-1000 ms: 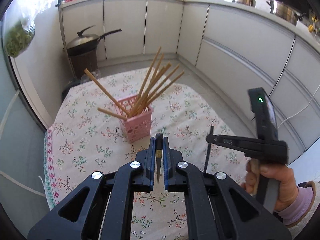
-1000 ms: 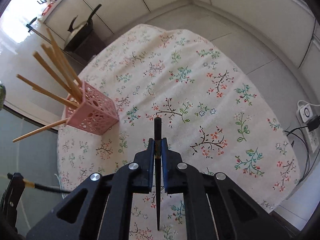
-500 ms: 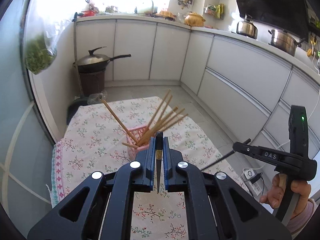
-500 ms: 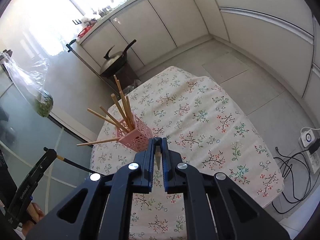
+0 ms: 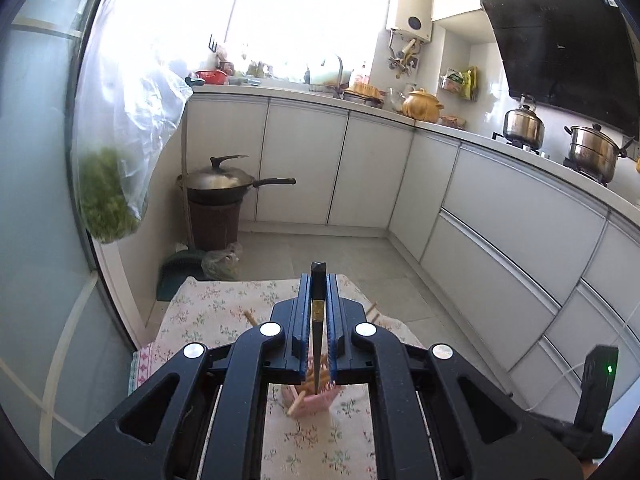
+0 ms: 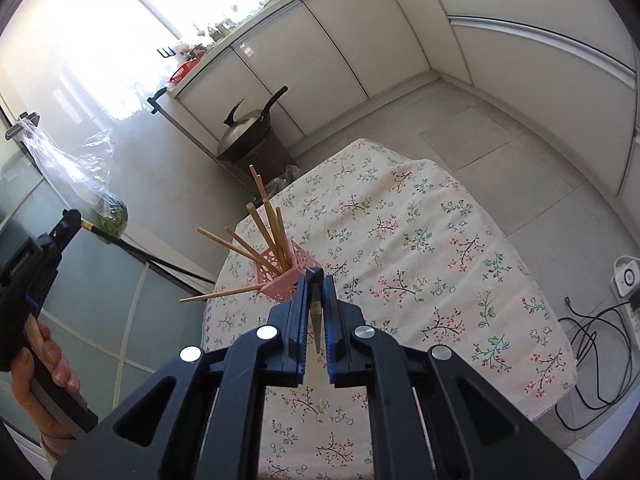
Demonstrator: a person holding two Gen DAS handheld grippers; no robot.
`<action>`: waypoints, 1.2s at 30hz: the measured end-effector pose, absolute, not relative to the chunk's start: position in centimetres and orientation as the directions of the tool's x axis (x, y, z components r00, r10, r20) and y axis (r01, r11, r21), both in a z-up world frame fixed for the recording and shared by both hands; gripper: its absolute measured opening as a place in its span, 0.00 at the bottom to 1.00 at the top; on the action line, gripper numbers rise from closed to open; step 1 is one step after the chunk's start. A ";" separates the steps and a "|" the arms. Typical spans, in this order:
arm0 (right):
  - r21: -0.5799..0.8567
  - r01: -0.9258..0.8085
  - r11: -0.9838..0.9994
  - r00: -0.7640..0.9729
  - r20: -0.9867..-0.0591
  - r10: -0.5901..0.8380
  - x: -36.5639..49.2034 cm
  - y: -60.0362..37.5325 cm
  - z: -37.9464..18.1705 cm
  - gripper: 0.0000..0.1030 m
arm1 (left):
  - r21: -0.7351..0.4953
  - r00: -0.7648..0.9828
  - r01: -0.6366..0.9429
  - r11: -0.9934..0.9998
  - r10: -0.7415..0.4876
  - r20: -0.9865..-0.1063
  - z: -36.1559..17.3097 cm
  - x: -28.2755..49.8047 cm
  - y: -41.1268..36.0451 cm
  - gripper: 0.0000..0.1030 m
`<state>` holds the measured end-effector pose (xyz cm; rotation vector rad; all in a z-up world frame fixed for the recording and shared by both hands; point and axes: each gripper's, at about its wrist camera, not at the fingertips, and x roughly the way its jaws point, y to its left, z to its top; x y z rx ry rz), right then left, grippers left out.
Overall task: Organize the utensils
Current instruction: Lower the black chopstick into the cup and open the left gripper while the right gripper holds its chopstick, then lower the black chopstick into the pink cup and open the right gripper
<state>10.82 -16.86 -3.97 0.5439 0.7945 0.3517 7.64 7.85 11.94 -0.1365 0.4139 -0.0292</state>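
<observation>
Both grippers have risen well above the table since the earlier frames, so the pink basket [image 6: 280, 276] that stood well ahead of them now sits almost directly below. The left gripper [image 5: 319, 320] is clamped on a dark chopstick [image 5: 318, 320], whose long axis runs nearly straight down between the jaws; in the left wrist view its thin tip hangs just over the basket's mouth [image 5: 316, 396], among the wooden chopsticks [image 6: 264, 236] already standing there. The right gripper [image 6: 316, 316] is likewise closed on a second dark chopstick [image 6: 316, 312], and the basket lies just ahead of and below its fingertips, slightly to the left. Seen from the right wrist, the left one's stick slants down towards the basket from the left. By that alignment the left hand looks nearer to a drop: a short descent along the stick's own axis should seat it, provided the tip clears the fanned wooden sticks on the flowered tablecloth [image 6: 440, 280].
</observation>
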 end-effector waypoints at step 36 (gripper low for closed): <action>0.428 -0.217 0.877 0.777 -0.468 0.420 19.5 -6.7 7.2 0.07 | -0.256 0.921 -0.109 0.960 0.001 -0.390 10.6 9.6 13.1 0.56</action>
